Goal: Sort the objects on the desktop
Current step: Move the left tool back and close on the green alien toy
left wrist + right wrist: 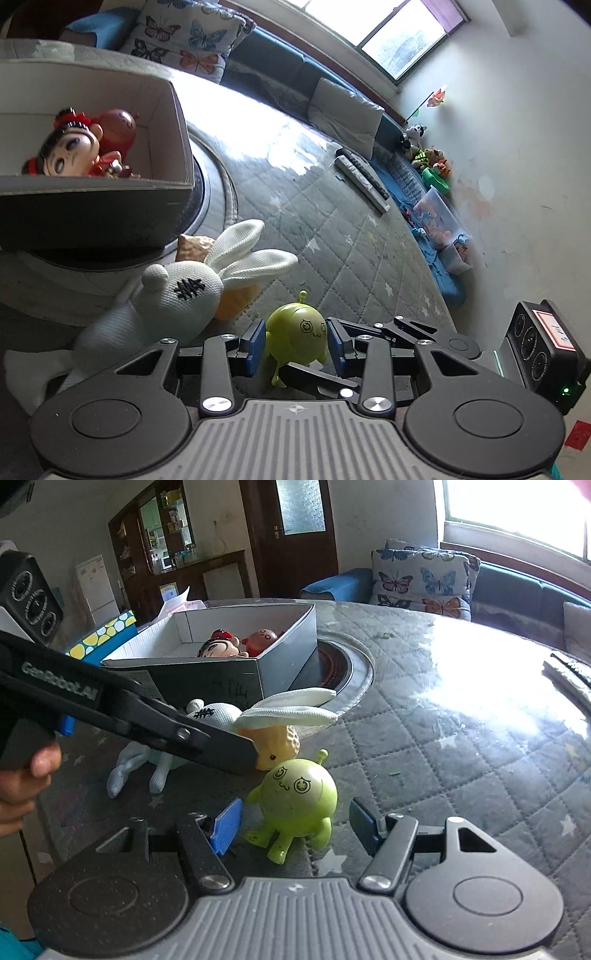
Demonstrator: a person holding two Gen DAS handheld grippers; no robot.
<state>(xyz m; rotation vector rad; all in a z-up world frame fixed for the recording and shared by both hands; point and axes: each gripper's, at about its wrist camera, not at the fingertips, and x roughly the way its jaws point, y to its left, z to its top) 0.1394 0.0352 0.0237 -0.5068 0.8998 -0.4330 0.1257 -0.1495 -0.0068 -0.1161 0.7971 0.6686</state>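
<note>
A green round alien toy [296, 336] stands on the quilted table. My left gripper [296, 345] has its blue pads [257, 345] close on both sides of the toy; contact is unclear. In the right wrist view the same toy [297, 794] stands between the open fingers of my right gripper [295, 827], whose pads stand well apart from it. The left gripper's arm [147, 720] reaches in from the left. A white plush rabbit [177, 295] lies left of the toy, with a yellow toy [277, 746] behind it.
An open cardboard box [170, 192] at the left holds a doll [70, 147] and a red figure [118, 125]. It shows too in the right wrist view [221, 672]. Remote controls [364, 177] lie far across the table. Butterfly cushion [421, 579] on a sofa behind.
</note>
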